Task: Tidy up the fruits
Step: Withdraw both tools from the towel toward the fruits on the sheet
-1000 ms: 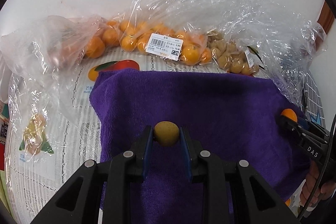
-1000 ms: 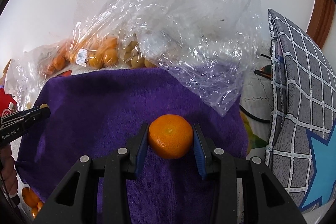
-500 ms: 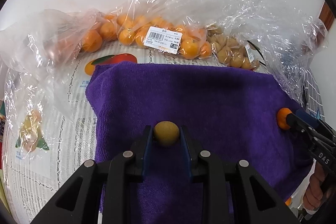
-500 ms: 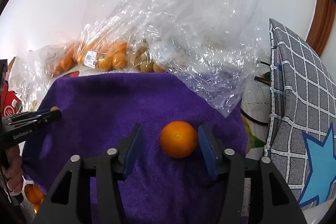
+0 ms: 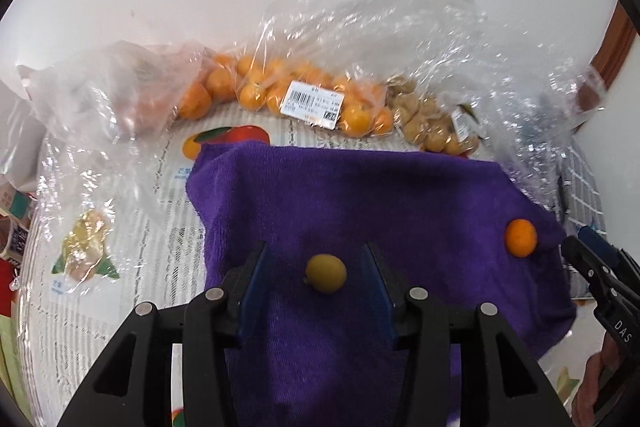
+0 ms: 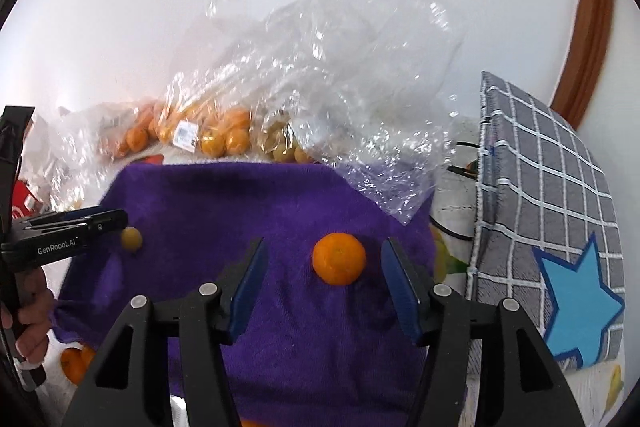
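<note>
Left gripper [image 5: 314, 279] just opened, yellow fruit [image 5: 326, 273] loose between jaws; right gripper [image 6: 324, 285] likewise around orange [image 6: 339, 258]

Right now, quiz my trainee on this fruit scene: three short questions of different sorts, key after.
1. True or false: the left hand-held gripper is clamped on the small yellow fruit.
2. What does the orange rest on? A) grey checked cushion B) purple towel C) clear plastic bag
3. Fill in: the bagged oranges carry a white ____ label.

Key:
1. False; its jaws have just been opening, and the fruit lies free between them.
2. B, the purple towel, between the open right hand-held gripper pads.
3. Barcode.
</note>
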Action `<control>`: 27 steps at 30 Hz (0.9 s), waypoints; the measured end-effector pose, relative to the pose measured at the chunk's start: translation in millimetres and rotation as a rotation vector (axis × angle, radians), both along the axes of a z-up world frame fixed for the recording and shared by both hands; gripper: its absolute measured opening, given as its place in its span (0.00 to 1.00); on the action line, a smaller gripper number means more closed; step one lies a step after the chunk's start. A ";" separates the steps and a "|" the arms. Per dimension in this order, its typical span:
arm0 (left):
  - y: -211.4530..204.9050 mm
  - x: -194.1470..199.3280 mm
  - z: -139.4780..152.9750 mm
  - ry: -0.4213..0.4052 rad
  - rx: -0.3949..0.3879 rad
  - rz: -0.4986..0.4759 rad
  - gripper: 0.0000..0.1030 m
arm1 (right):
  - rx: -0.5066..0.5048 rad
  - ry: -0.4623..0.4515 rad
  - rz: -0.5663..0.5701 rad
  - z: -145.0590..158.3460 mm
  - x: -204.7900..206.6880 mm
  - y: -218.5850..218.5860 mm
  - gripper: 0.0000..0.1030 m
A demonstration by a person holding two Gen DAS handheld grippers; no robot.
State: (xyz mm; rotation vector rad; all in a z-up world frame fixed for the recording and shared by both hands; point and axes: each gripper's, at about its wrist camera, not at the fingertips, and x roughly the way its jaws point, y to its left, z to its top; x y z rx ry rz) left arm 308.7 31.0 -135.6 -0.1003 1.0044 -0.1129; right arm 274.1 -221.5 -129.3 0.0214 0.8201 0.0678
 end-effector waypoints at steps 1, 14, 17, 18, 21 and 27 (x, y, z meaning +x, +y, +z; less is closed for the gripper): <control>-0.4 -5.4 5.3 -0.009 -0.004 -0.009 0.44 | 0.003 -0.001 -0.002 2.8 -3.2 -1.1 0.56; -6.3 -85.2 60.1 -0.123 0.051 -0.051 0.43 | 0.010 0.009 0.006 34.2 -69.7 -4.5 0.56; -3.2 -100.6 65.1 -0.117 0.044 -0.050 0.43 | 0.018 0.020 0.016 36.0 -83.1 -3.6 0.55; -2.2 -105.9 66.6 -0.116 0.043 -0.047 0.43 | 0.017 0.025 0.020 36.4 -88.6 -2.8 0.55; 1.0 -119.0 69.3 -0.119 0.048 -0.027 0.43 | 0.028 0.043 0.033 35.3 -100.2 -0.5 0.49; 6.9 -140.6 65.5 -0.111 0.054 -0.010 0.44 | 0.001 0.045 0.057 31.2 -120.0 5.8 0.49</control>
